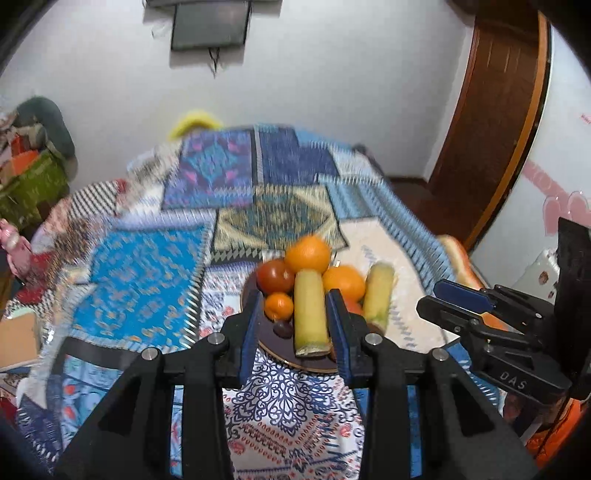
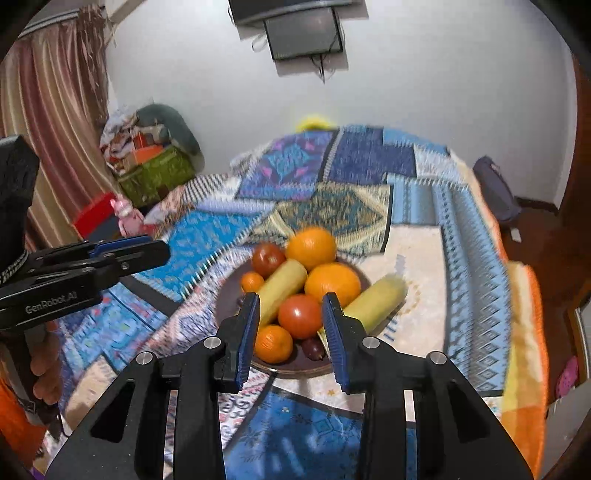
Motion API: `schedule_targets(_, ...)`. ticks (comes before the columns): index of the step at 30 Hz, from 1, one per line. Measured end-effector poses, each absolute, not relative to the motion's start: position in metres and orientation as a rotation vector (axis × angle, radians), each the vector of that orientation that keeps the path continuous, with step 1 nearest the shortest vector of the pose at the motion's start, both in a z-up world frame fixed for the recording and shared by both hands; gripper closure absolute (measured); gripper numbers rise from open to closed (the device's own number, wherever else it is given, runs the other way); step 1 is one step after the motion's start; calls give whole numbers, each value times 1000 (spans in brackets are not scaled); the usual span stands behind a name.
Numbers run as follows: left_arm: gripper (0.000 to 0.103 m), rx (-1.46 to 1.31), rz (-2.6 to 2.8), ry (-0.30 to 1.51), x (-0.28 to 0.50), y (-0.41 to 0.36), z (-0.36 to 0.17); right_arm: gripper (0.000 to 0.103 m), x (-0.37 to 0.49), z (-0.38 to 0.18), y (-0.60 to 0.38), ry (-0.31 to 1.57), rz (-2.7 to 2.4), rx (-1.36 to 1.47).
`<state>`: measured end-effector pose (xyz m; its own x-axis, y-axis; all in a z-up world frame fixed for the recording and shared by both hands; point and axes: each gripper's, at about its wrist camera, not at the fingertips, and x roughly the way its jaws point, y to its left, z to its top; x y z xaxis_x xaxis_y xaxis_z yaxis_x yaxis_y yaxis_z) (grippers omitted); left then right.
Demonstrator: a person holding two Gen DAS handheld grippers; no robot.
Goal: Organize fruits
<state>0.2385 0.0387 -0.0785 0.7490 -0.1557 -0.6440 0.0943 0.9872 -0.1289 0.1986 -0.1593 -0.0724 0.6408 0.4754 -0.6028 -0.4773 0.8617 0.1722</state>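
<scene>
A dark round plate [image 2: 229, 295] sits on a patterned patchwork cloth [image 2: 207, 236] and carries the pile of fruit. At the far side lies a large orange [image 2: 311, 248] with a red tomato [image 2: 268, 259] touching it on the left; a second large orange [image 2: 332, 283] rests just in front of the first. A pale yellow-green banana piece [image 2: 281, 291] runs diagonally through the pile between the small tangerine [image 2: 252, 281] at the left rim and the second orange. A second tomato [image 2: 300, 316] sits in the middle near side, with another tangerine [image 2: 273, 343] in front of it and a small dark plum-like fruit [image 2: 313, 348] beside that. A second banana piece [image 2: 376, 300] lies at the plate's right edge, partly over the rim onto the cream patch of cloth. The right gripper [image 2: 291, 325] hovers just short of the plate's near edge, its blue-padded jaws spread wide with nothing between them, framing the middle tomato. The left gripper [image 1: 291, 325] hangs over the plate from the other side, jaws likewise wide apart and holding nothing, the first banana piece [image 1: 310, 310] lined up between them. Behind the cloth stand a white wall [image 2: 406, 92], a wall-mounted screen [image 2: 303, 33] and a striped curtain [image 2: 48, 92].
</scene>
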Motion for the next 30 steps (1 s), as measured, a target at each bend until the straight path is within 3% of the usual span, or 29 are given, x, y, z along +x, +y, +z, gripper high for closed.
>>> schedule_targets(9,65,-65,-97,455,143,27,0,64,128,1,-173,474,536,1)
schedule_targets(14,59,-41,-89,339,93,14,26,52,87,28,-182,367,526,19)
schedule_targets(18,46,-32,-88,267,63,5,39,45,65,39,-184,308,514,23)
schedule_targets(23,38,-37,-89,228,42,3,46,28,48,45,-184,256,488,23)
schedule_targets(30,14,-39,-46,196,28,4,46,13,36,45,-178,203,447,-3)
